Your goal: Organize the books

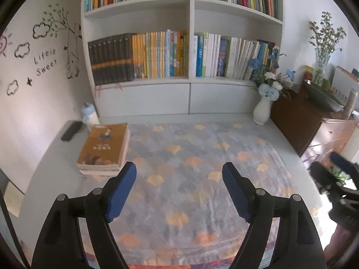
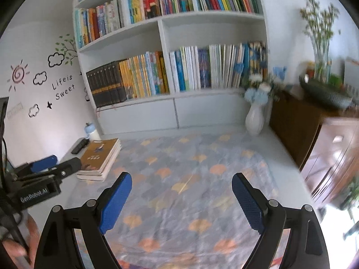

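**Stack of books at the left edge, both grippers empty**

A small stack of thin paperback books with an ochre-brown top cover (image 1: 104, 149) is seen lying flat near the left edge of the table, partly on the grey cloth patterned with orange and yellow fan shapes (image 1: 202, 168) and close to the bare white tabletop (image 1: 42, 179). Just behind the stack, a black remote control (image 1: 71, 130) and a pale blue-capped bottle (image 1: 89, 115) are placed against the wall. Further back, the white bookshelf (image 1: 190, 85) is filled with upright books, and a white vase of blue and white flowers (image 1: 262, 109) stands at its right foot.

The left gripper (image 1: 179, 190) is held just beside the stack's near corner, its blue pads spread apart with nothing between them. The right gripper (image 2: 181, 199) is held over the middle of the cloth, its fingers likewise wide apart and empty.

The stack's edges are blurred, so the number of books cannot be told, though about four or five are suggested.

Some risks can be judged. If only the top cover is pinched, the thin books could fan out or slide off the stack. A push from the near side could shove the stack into the remote control and bottle. The cloth could also be dragged and wrinkled beneath.
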Available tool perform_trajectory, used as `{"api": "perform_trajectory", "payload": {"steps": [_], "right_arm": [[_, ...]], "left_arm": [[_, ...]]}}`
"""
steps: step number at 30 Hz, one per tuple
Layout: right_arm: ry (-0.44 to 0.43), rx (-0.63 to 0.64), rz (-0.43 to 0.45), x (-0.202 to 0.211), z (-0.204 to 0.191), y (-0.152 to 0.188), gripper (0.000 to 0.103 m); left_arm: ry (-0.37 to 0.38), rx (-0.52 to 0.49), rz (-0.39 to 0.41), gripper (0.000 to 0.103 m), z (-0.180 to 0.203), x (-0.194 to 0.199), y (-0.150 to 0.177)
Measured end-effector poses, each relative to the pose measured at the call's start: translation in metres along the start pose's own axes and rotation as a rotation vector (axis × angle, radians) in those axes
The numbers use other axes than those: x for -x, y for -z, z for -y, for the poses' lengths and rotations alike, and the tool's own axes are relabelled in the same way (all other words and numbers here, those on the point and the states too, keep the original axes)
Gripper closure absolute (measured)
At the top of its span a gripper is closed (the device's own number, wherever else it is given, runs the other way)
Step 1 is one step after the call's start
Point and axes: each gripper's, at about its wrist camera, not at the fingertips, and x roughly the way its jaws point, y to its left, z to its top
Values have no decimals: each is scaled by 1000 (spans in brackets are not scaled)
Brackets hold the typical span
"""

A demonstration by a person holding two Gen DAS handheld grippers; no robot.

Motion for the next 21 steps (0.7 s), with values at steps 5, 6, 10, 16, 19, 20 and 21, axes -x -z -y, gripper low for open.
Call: {"api": "perform_trajectory", "payload": {"steps": [5,6,10,16,19,20,21], "right_arm": [[-13,-23,25,3,9,-8,8],[-16,-24,25,2,9,-9,8],[-14,-24,20,-1,9,-11,8],[-15,-37,11,-11,8,-16,8],[-12,-31,1,-17,4,-20,8],[-12,-29,-1,-18,2,-21,8],[-14,-27,-4,-21,0,-23,8]], "left_arm": [[-62,-71,-10,19,5,-4,-8],[-65,-78,-14,19,6,-6,-9],[-48,-96,-34,19,9,-9,-8],[11,-34,-3,18,-6,-8,-9],[-6,-55,5,16,-11,-11,-12],[-11,-69,-4,15,-12,-14,-13],[-11,-82,-21,11,-13,-17,-15]]}}
